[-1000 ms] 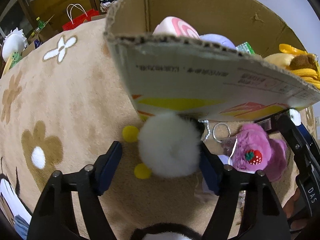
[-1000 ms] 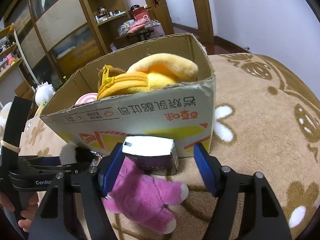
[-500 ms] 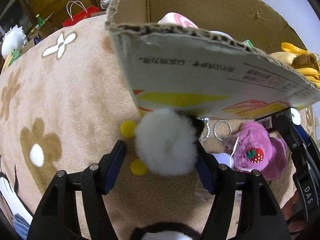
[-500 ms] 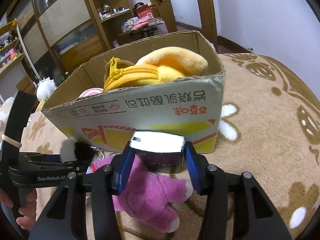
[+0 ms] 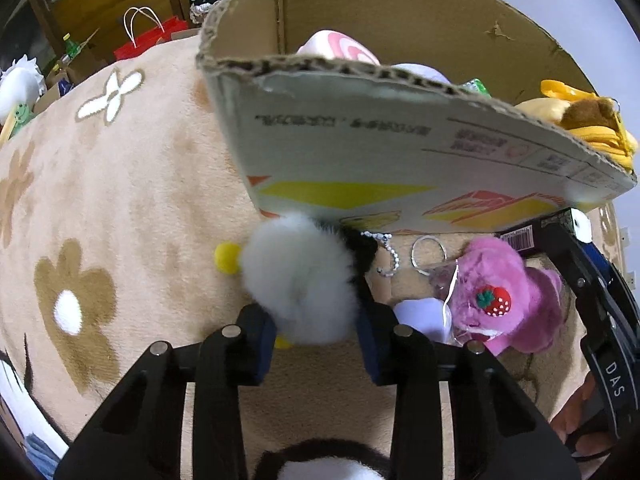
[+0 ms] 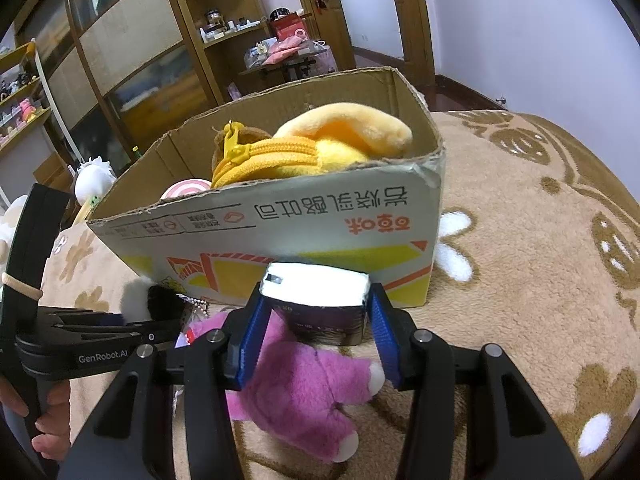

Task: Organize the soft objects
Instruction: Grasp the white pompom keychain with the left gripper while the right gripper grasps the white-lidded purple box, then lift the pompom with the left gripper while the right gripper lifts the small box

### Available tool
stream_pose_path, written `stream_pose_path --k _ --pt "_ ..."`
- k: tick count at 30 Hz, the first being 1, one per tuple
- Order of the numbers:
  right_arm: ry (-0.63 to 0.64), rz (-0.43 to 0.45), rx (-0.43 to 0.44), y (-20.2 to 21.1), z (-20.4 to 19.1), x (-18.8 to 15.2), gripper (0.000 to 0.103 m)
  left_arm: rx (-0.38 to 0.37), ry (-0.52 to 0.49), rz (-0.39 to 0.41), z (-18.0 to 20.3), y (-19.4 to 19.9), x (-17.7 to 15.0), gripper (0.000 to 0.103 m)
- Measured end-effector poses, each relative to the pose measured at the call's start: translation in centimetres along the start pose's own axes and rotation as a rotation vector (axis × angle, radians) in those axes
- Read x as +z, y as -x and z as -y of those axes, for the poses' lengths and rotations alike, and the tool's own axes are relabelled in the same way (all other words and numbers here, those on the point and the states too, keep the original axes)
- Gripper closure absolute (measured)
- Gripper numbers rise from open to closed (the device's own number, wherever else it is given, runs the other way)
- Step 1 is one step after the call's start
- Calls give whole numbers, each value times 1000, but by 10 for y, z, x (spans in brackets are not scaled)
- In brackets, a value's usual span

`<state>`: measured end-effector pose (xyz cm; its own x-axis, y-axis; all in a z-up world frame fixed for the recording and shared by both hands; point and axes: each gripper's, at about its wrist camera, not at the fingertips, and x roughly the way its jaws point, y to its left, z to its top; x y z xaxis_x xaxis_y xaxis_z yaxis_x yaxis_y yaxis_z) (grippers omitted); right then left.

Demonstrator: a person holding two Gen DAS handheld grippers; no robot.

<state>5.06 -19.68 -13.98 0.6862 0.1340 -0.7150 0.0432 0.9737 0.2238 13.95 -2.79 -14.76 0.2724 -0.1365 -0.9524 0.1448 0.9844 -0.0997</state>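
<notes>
My left gripper [image 5: 314, 340] is closing on a white fluffy pom-pom [image 5: 300, 280] with a black tuft; its blue pads press the pom-pom's lower sides. The pom-pom lies on the rug against the front wall of a cardboard box [image 5: 360, 152]. My right gripper [image 6: 316, 320] is shut on a small white-topped purple box [image 6: 316, 292], just above a purple plush toy [image 6: 304, 392] with a strawberry on it [image 5: 508, 300]. The cardboard box [image 6: 280, 224] holds a yellow zipped plush [image 6: 312, 152] and a pink-swirl toy [image 5: 340, 46].
A key ring with a bead chain [image 5: 428, 252] and two small yellow balls [image 5: 227, 257] lie by the pom-pom. A beige flower-pattern rug [image 6: 540, 280] covers the surface. A black-and-white plush [image 5: 320, 464] sits under my left gripper. Shelves [image 6: 224, 40] and a red bag [image 5: 148, 40] stand behind.
The left jaws have closed in from wide apart onto the pom-pom. The right jaws have closed from wide apart onto the small box. Neither hand has shifted.
</notes>
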Motion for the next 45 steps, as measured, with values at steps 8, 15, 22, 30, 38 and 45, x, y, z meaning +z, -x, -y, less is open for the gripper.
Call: stream_pose_path --k 8,15,22,30,38,45 --pt "-10 13 -4 8 3 -1 51 -13 -3 11 0 2 -5 74" --pt "-8 42 -7 19 5 0 52 -43 4 24 -1 15 -16 80" --pt "6 79 -11 36 4 -2 52 -40 5 61 -3 34 -27 89" --pt "34 150 -12 66 -4 0 52 -36 -1 135 -3 63 -44 103" --pt "41 162 -12 73 -5 0 52 -50 27 159 -5 75 -40 103" --pt "24 165 -3 79 -4 -1 52 -40 72 146 -15 65 -31 92"
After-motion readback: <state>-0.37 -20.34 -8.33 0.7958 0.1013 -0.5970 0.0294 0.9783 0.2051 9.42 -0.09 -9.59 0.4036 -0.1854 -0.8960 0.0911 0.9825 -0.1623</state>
